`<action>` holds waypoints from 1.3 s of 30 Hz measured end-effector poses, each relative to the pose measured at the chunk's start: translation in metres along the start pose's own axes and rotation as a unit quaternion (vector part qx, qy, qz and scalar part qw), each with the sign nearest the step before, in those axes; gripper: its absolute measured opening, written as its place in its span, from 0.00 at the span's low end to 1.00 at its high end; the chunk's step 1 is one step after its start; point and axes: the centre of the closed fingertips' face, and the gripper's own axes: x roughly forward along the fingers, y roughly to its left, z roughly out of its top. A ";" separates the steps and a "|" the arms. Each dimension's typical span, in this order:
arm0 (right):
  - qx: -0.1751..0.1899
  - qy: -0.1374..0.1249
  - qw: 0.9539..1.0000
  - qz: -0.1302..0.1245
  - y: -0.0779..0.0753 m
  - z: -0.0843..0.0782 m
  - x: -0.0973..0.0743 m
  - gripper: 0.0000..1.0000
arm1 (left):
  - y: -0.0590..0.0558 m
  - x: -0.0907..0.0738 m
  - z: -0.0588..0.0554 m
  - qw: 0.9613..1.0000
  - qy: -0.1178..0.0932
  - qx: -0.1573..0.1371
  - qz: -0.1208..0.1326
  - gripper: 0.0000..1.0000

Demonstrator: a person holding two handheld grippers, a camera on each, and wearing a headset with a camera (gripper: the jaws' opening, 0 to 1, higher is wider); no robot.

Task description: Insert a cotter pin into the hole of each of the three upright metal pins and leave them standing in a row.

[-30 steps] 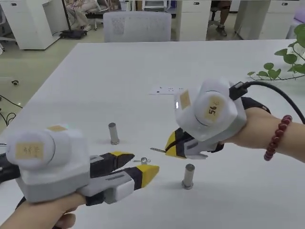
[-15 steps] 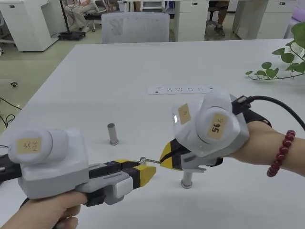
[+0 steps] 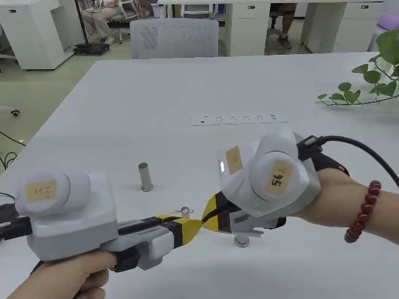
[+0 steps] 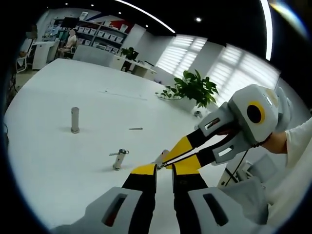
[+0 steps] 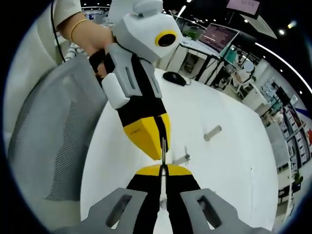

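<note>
right tool [image 3: 209,216] now nearer left tool [image 3: 191,225], far from table [image 3: 187,87] edges

White desk [image 3: 187,87] in an open office: grey chair [image 3: 174,37] at its far edge, leafy plant [image 3: 374,78] at its right edge, white cabinets [image 3: 249,25] behind, bright windows [image 4: 185,56].

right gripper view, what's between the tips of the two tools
A thin cotter pin spans the short gap, gripped by the right tool at one end and the left tool at the other. The right gripper view shows this.
</note>
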 end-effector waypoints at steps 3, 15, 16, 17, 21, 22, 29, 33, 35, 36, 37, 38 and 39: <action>0.000 -0.001 1.000 0.002 0.002 0.002 0.000 0.02 | 0.001 0.000 -0.002 1.000 0.002 -0.003 0.003 0.07; -0.005 -0.002 1.000 0.002 0.005 0.004 0.000 0.03 | 0.000 -0.001 -0.003 1.000 0.005 -0.012 -0.001 0.02; -0.004 -0.002 1.000 0.002 0.005 0.004 0.000 0.03 | 0.000 -0.001 -0.003 1.000 0.005 -0.010 -0.002 0.02; -0.003 -0.003 1.000 0.002 0.005 0.004 0.000 0.03 | 0.000 -0.001 -0.004 1.000 0.005 -0.008 -0.003 0.01; -0.002 -0.006 1.000 0.001 0.005 0.004 -0.001 0.03 | -0.001 -0.002 -0.003 1.000 0.004 0.001 -0.005 0.01; -0.002 -0.007 1.000 0.000 0.005 0.004 -0.001 0.03 | -0.001 -0.002 -0.003 1.000 0.004 0.000 -0.006 0.01; 0.010 -0.018 1.000 0.005 0.003 0.005 -0.001 0.04 | -0.002 -0.002 -0.001 1.000 0.000 0.010 -0.005 0.00; 0.035 -0.030 0.999 0.015 0.004 0.006 -0.001 0.09 | -0.001 -0.002 -0.001 1.000 0.000 0.022 -0.002 0.00; 0.047 -0.034 0.998 0.018 0.004 0.005 -0.001 0.10 | 0.000 -0.002 0.000 1.000 -0.001 0.024 -0.002 0.00; 0.053 -0.037 0.998 0.020 0.004 0.006 -0.001 0.10 | 0.000 -0.002 0.000 1.000 -0.001 0.027 -0.003 0.00; 0.061 -0.040 0.997 0.023 0.005 0.006 -0.001 0.10 | 0.001 -0.002 0.000 0.999 0.000 0.033 -0.002 0.00; 0.071 -0.042 0.996 0.026 0.005 0.006 -0.002 0.11 | 0.001 -0.003 0.000 0.999 0.001 0.037 -0.002 0.00; 0.075 -0.044 0.996 0.029 0.005 0.006 -0.003 0.12 | 0.001 -0.003 0.000 0.999 0.003 0.043 -0.002 0.00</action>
